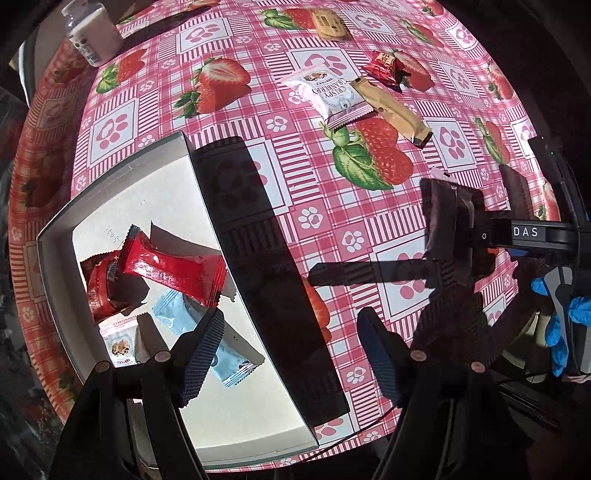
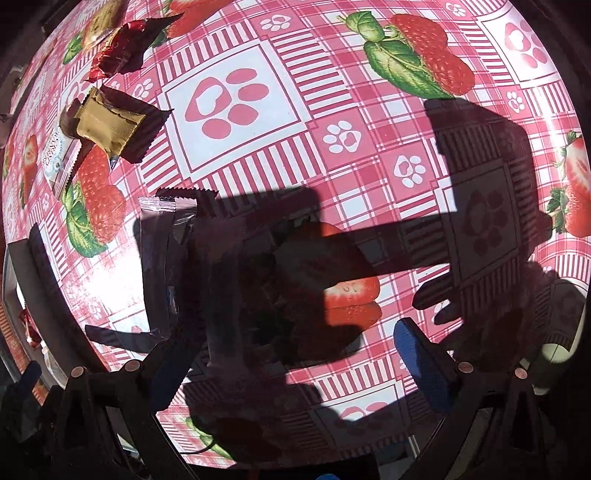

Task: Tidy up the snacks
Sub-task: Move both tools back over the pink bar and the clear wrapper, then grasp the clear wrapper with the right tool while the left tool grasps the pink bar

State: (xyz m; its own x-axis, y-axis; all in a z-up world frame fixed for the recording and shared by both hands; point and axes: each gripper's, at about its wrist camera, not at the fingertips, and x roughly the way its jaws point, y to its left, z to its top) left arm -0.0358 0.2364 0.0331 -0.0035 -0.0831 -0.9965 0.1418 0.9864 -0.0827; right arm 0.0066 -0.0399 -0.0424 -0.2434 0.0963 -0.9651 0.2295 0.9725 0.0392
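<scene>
A white box at the left holds two red packets, a light blue packet and a white cookie packet. My left gripper hangs open and empty over the box's right wall. On the table lie a white cranberry packet, a gold stick packet, a red candy and a tan biscuit packet. My right gripper holds a dark purple packet above the cloth. In the right wrist view the dark packet sits by the left finger; the jaws look wide apart.
A strawberry-print pink checked cloth covers the round table. A white bottle stands at the far left edge. The gold packet and red candy show at the far left in the right wrist view.
</scene>
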